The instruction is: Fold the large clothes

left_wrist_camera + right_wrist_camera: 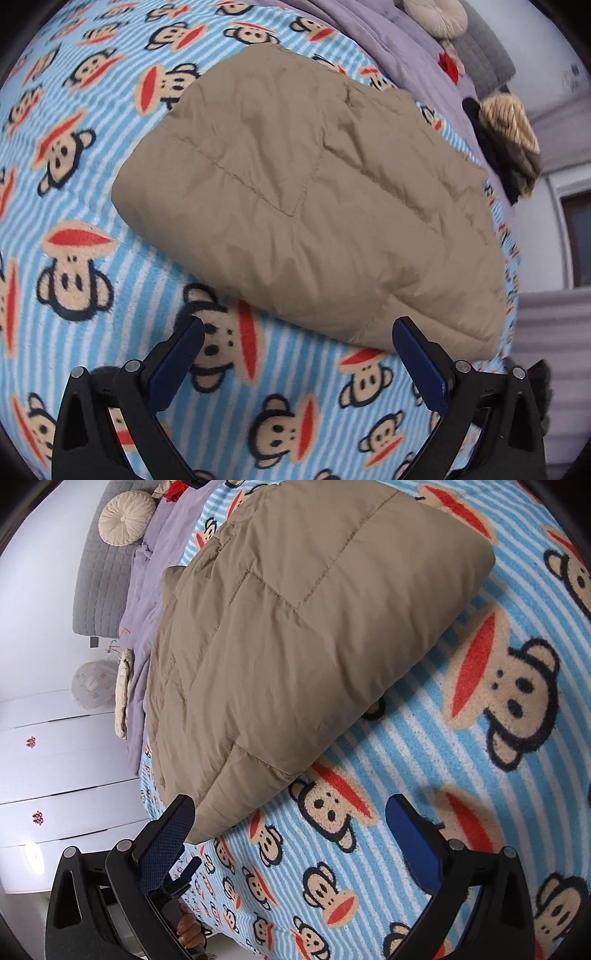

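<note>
- Two sets of tongs are in my hands, and both stand wide apart with nothing between their blue pads: the left tongs and the right tongs each frame only bedding.
- The task's thing, a tan quilted padded garment folded into a thick bundle, lies on the bed's fleece blanket with light blue stripes and cartoon monkey faces, ahead of both tongs and just beyond their tips.
- From the left wrist view, the bundle's near edge runs slantwise, and its rounded corner sits just above the right-hand pad; the left-hand pad is over bare blanket.
- From the right wrist view, the same bundle comes to a pointed corner just beside the left-hand pad, and the other pad hangs over monkey print.
- So I judge the long axis to run away from me up the bed, towards the lilac duvet and the round cream pleated cushion, with one near corner close to each hand.
- Neither hand looks clearly nearer; the right one seems marginally closer to its corner.
- I cannot tell whether any pad touches the fabric.
</note>
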A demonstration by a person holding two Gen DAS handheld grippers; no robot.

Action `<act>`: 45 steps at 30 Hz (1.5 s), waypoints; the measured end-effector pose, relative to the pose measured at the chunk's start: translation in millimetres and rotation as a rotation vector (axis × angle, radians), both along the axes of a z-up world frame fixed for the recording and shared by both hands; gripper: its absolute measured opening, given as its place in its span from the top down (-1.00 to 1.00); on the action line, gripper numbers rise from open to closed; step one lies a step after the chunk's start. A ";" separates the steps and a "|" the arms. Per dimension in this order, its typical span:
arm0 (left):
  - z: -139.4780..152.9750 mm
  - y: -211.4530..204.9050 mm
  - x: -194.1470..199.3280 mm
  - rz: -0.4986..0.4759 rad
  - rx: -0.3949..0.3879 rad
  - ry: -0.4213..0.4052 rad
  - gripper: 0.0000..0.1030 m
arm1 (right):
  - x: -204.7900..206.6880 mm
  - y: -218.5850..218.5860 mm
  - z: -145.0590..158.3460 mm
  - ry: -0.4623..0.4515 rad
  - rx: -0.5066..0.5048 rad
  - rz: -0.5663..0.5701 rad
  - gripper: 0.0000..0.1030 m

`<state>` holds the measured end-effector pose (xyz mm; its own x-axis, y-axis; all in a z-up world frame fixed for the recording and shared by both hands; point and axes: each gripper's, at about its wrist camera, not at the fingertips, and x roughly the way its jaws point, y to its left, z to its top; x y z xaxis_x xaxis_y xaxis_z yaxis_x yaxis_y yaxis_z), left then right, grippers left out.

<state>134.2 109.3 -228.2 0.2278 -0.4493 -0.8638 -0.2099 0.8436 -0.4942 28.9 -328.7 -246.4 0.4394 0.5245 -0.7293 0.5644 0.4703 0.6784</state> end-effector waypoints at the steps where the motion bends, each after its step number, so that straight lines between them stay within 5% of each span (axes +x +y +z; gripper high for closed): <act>1: -3.3 7.2 0.5 0.044 -0.042 0.001 -0.98 | 0.0 0.2 -1.7 -0.005 0.010 -0.004 -0.99; 6: -20.9 31.4 3.3 0.180 -0.147 -0.004 -0.98 | -0.8 -1.7 -10.8 -0.028 0.064 -0.037 -0.99; 15: -59.0 28.5 31.0 0.220 -0.244 -0.008 -0.98 | 22.8 -0.6 -37.6 -0.058 0.135 -0.076 -0.99; 21: -63.2 15.6 64.2 0.182 -0.240 -0.039 -0.98 | 54.2 7.7 -52.7 -0.115 0.202 -0.095 -0.99; 30: -81.3 7.4 92.4 0.223 -0.220 -0.011 -0.97 | 85.5 8.9 -68.5 -0.114 0.174 -0.095 -1.00; 32: -76.5 6.7 91.9 0.218 -0.200 -0.026 -0.64 | 84.1 8.5 -67.2 -0.113 0.183 -0.103 -1.00; 34: -70.9 7.9 91.2 0.200 -0.218 -0.045 0.00 | 82.2 7.5 -65.2 -0.105 0.202 -0.124 -0.99; 35: -66.6 7.6 91.3 0.188 -0.226 -0.059 0.14 | 81.4 6.9 -65.1 -0.094 0.209 -0.136 -0.95; 37: -51.4 0.4 93.0 0.141 -0.191 -0.101 0.44 | 79.5 5.6 -64.2 -0.064 0.207 -0.151 -0.48; 39: -33.8 -7.9 95.0 0.078 -0.127 -0.144 0.53 | 76.3 4.8 -60.7 -0.064 0.208 -0.160 0.05; 42: -10.2 -14.5 91.1 0.009 -0.082 -0.197 0.58 | 70.5 5.5 -49.3 -0.096 0.207 -0.146 0.37; 45: 6.4 -10.4 79.4 -0.024 -0.094 -0.210 0.59 | 59.8 4.8 -36.9 -0.117 0.205 -0.120 0.46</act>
<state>213.6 98.9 -221.9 0.3867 -0.5328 -0.7527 -0.0743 0.7955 -0.6013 88.7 -323.9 -283.3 0.5826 0.5950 -0.5537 0.5201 0.2507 0.8165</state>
